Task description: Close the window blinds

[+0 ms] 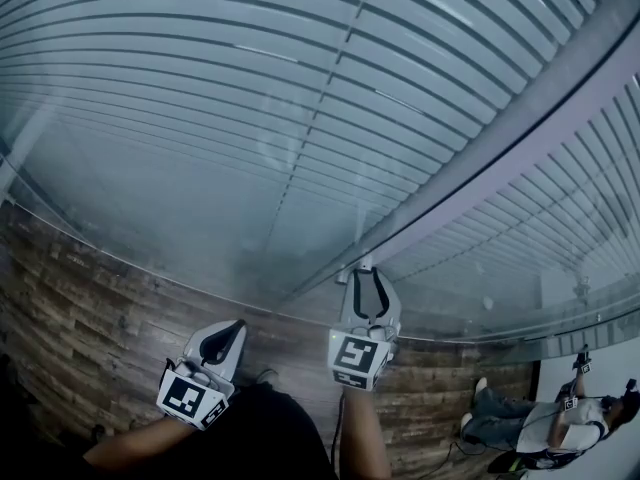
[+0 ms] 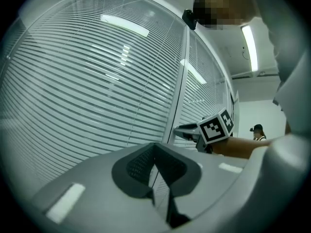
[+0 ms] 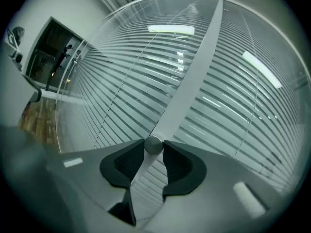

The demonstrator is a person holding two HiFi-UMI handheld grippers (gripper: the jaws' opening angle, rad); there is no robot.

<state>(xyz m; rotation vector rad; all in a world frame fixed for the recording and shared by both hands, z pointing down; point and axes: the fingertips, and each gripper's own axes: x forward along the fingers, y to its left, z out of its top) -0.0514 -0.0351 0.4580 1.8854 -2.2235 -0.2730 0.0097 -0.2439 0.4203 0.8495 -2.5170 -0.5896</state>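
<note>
Horizontal slatted blinds hang behind glass, split by a pale frame post. At the foot of the post, a small round knob sits between the fingers of my right gripper. In the right gripper view both pads press against the knob, with the post rising beyond it. My left gripper hangs lower and to the left, apart from the glass. Its tips meet with nothing between them. In the left gripper view, the right gripper's marker cube shows against the blinds.
Wood-plank floor lies below the glass. A person sits at the lower right beside a white wall. A dark doorway opens at the far left of the right gripper view.
</note>
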